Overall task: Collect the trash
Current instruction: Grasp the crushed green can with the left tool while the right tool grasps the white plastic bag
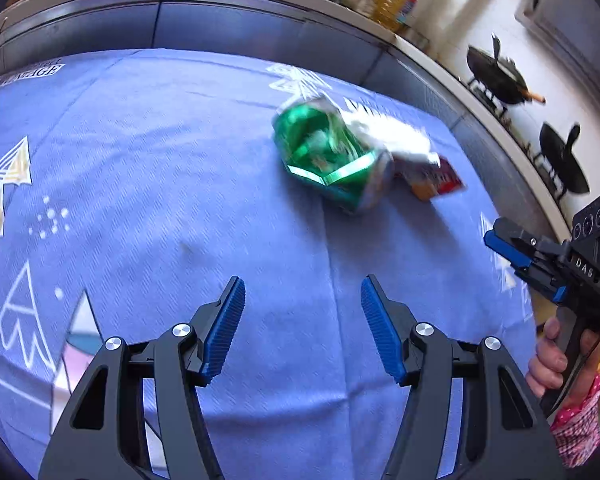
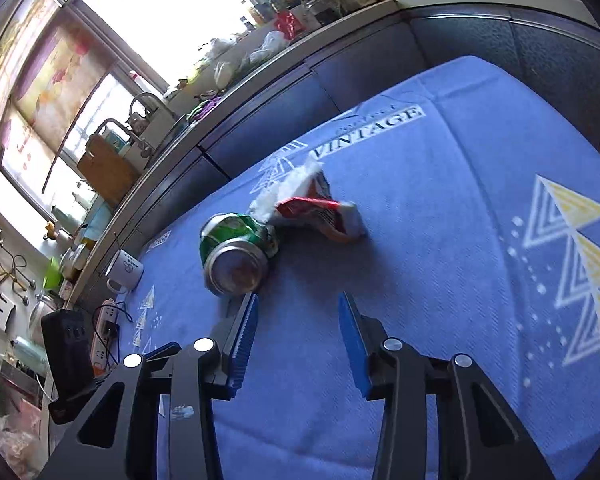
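Note:
A crushed green can (image 1: 332, 156) lies on its side on the blue tablecloth (image 1: 160, 184), touching a crumpled white tissue (image 1: 388, 132) and a red and orange snack wrapper (image 1: 436, 180). My left gripper (image 1: 303, 300) is open and empty, above the cloth short of the can. In the right wrist view the can (image 2: 236, 252) shows its silver base, with the tissue (image 2: 288, 188) and wrapper (image 2: 328, 216) behind it. My right gripper (image 2: 298, 312) is open and empty, just short of the can, and also shows in the left wrist view (image 1: 504, 242).
A white mug (image 2: 124, 270) stands near the table's far left edge, beside a power strip (image 2: 104, 328) and a black box (image 2: 70, 340). A cluttered kitchen counter (image 2: 260, 52) with a sink runs behind the table. Pans (image 1: 496, 72) sit on a stove.

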`<move>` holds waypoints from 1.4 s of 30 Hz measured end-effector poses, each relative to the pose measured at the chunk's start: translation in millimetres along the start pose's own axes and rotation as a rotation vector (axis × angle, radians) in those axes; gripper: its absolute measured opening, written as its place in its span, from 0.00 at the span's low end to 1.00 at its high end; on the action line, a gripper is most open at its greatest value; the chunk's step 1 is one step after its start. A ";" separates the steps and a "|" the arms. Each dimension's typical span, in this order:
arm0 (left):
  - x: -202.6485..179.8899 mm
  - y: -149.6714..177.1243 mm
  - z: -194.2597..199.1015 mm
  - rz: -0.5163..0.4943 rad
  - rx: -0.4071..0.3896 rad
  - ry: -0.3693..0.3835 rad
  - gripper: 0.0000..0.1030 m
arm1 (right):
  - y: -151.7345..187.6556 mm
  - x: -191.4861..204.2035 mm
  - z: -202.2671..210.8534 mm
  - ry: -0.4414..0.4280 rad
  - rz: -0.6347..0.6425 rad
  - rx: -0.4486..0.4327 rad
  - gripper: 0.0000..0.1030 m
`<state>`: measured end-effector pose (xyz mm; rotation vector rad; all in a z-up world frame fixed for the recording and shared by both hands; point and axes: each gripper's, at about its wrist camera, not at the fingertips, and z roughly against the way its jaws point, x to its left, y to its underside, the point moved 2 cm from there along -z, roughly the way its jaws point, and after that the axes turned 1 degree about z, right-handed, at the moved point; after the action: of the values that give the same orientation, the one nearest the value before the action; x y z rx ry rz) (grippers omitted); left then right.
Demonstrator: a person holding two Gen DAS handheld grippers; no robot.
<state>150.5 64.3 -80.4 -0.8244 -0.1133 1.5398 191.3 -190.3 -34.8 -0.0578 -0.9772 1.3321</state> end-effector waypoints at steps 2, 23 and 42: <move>8.3 -15.1 -0.6 0.047 -0.004 0.036 0.59 | -12.1 14.5 -14.9 -0.021 0.013 0.013 0.36; 37.7 -62.6 -85.4 0.424 0.139 0.364 0.17 | -32.8 39.8 -98.0 -0.061 0.007 0.107 0.32; 58.9 -6.2 -17.9 0.370 0.077 0.347 0.13 | -81.6 71.2 -143.7 0.274 0.481 0.193 0.56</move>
<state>170.4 111.4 -115.3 -1.0804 0.3693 1.7043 338.3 -86.7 -39.2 -0.3368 -0.6154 1.7988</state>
